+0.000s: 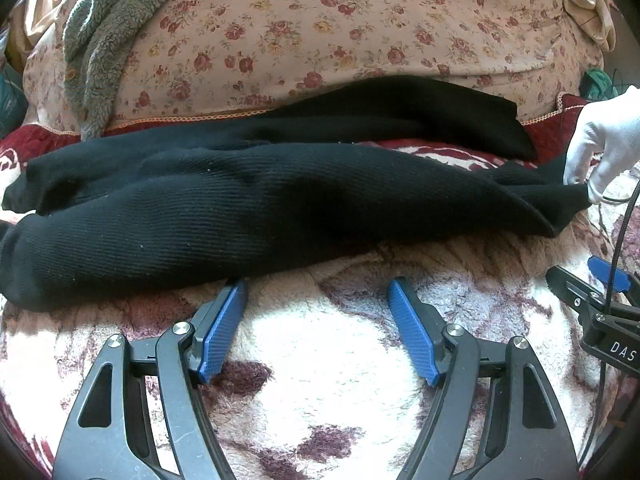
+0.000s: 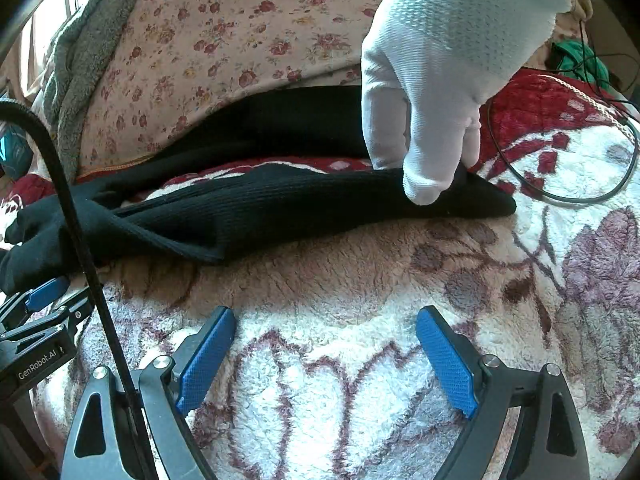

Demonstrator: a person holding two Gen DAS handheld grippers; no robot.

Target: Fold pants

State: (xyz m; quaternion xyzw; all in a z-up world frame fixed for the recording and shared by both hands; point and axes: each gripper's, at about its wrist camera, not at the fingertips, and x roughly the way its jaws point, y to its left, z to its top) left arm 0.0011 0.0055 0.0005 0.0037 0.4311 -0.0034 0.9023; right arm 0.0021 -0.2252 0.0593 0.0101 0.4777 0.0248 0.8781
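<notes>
Black ribbed pants (image 1: 256, 216) lie stretched sideways across a fluffy white-and-maroon floral blanket (image 1: 320, 360) on a bed, legs running left to right, one layer bunched over the other, a strip of blanket showing between the two legs. Left gripper (image 1: 318, 292) sits low over the blanket just short of the near edge of the pants, blue-padded fingers (image 1: 222, 332) spread wide, nothing between them; left pad tip looks close to or touching the fabric hem, cannot tell which. Right gripper (image 2: 325, 320) also over bare blanket, fingers (image 2: 446, 360) wide apart and empty, pants near but apart from them. A white-gloved hand (image 2: 436, 80) comes down from above and pinches the right end of the pants between thumb and fingertips; same hand (image 1: 604, 140) shows at the right edge of the left wrist view. Behind the pants, a pink flowered quilt (image 1: 320, 28) bulges up, grey fleece cloth (image 1: 100, 40) draped on its left side. Dark red quilted edge (image 2: 532, 108) at right, green item (image 2: 576, 56) beyond it, thin black cable (image 2: 560, 196) looping on the blanket. In the right wrist view, a thick black cable (image 2: 76, 216) crosses the left side, with the other gripper's body at the left edge.
</notes>
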